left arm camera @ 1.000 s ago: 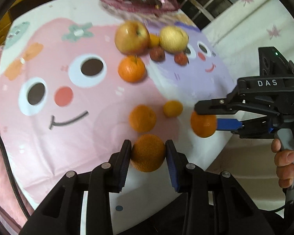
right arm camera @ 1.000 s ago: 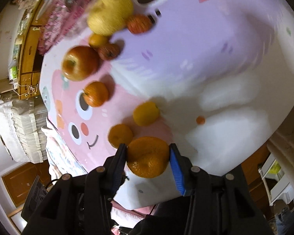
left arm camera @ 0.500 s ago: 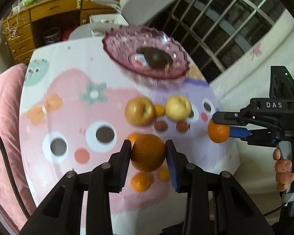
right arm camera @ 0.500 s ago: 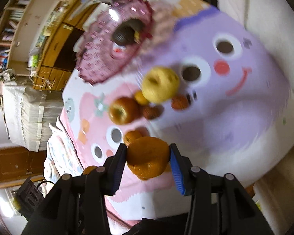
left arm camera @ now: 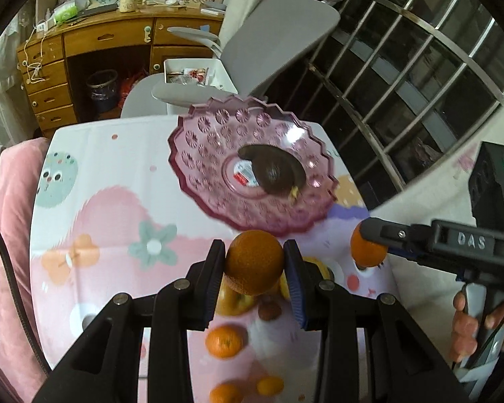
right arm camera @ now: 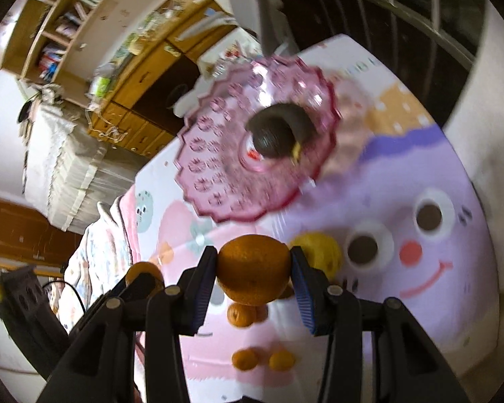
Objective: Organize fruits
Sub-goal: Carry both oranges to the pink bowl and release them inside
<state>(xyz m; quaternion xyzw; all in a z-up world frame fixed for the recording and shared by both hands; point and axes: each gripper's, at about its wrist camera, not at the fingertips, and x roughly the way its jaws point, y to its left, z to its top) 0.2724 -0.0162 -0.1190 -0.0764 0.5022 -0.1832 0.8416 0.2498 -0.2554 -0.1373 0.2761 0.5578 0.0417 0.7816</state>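
Clearly the carrying step is in hand — each gripper brings an orange toward the pink glass plate (left arm camera: pixel 198 154). The left gripper (left arm camera: pixel 254 267) has its jaws pinched on one orange (left arm camera: pixel 254 265), held in the air just short of the plate's near rim; the right gripper (right arm camera: pixel 254 273) pinches the second orange (right arm camera: pixel 254 272) the same way. A dark fruit (left arm camera: pixel 272 174) already sits mid-plate. Next, probably: advance over the dish, lower, then release — gently, since round fruit may roll.

A grey chair (left arm camera: pixel 272 43) stands at the bench's far edge, a wooden desk (left arm camera: pixel 94 53) beyond, barred window (left arm camera: pixel 420 67) right.
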